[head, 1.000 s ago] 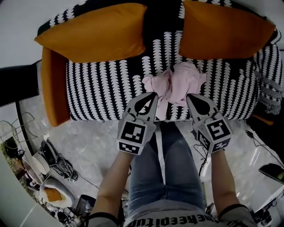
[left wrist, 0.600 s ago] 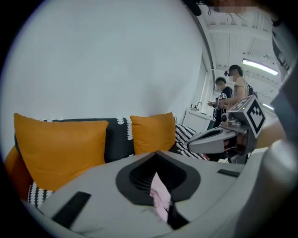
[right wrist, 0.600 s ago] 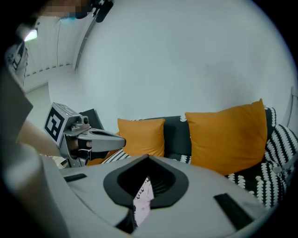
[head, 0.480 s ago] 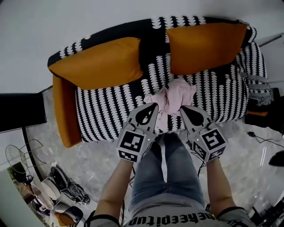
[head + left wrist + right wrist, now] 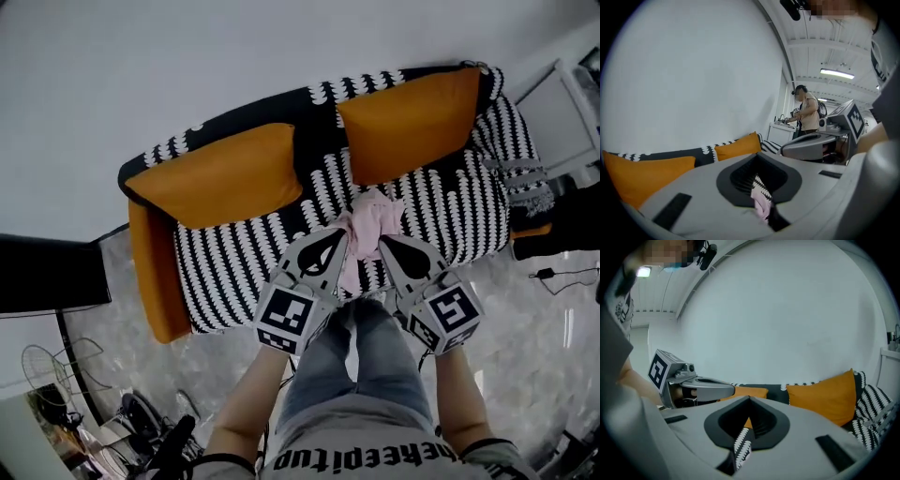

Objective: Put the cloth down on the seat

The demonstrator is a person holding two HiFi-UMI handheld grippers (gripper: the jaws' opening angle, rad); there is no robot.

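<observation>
Standing over pale marbled floor (image 5: pixel 553 366), the person reaches both bare forearms forward above blue jeans (image 5: pixel 361 375). Each hand carries a grey tool with a marker cube. The left gripper (image 5: pixel 333 236) and right gripper (image 5: pixel 384 244) slope forward and down, side by side, with their tips angled toward each other but apart. Each has its jaws pressed together with nothing caught between them.

Just beyond the tips, the crumpled pale pink cloth (image 5: pixel 372 220) lies on the seat of a black sofa with white leaf-like print (image 5: pixel 244 272), near its front edge. Two orange rectangular cushions (image 5: pixel 220 173) lean on the backrest, and an orange armrest (image 5: pixel 155 272) closes the sofa's left end. Behind it is a plain white wall (image 5: pixel 234 66). In the left gripper view, another person (image 5: pixel 806 112) stands far off under a ceiling strip light (image 5: pixel 836 73).
</observation>
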